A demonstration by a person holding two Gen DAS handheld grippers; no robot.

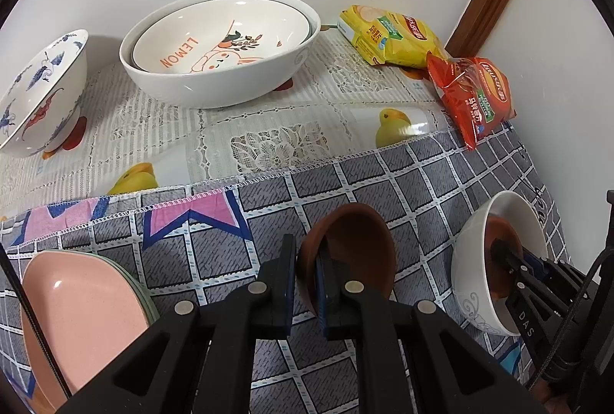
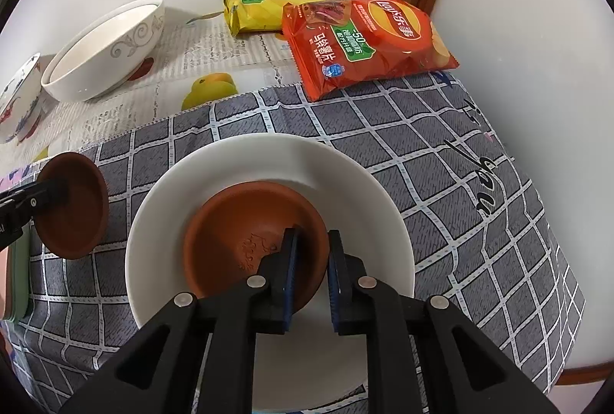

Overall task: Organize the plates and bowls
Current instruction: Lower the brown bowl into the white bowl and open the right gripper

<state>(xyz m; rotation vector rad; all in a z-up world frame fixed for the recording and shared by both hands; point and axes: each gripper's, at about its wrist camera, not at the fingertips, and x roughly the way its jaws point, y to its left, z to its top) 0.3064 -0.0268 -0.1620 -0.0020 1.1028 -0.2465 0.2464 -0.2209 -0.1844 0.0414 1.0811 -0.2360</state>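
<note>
My left gripper [image 1: 306, 256] is shut on the rim of a small brown clay bowl [image 1: 353, 253] and holds it tilted above the grey checked cloth; the bowl also shows at the left of the right wrist view [image 2: 76, 210]. My right gripper [image 2: 311, 245] is inside a white bowl [image 2: 345, 176], its jaws astride the rim of a second brown clay bowl [image 2: 238, 222] lying in it, with a gap showing. In the left wrist view this white bowl [image 1: 472, 260] is at the right. Pink plates [image 1: 84, 314] are stacked at the lower left.
A large white bowl [image 1: 215, 84] holding a "LEMON" plate [image 1: 218, 38] stands by the back wall, beside a blue-and-red patterned bowl [image 1: 42, 88]. Yellow [image 2: 276, 3] and red [image 2: 364, 42] crisp bags lie at the back right corner. The table edge drops off at the right.
</note>
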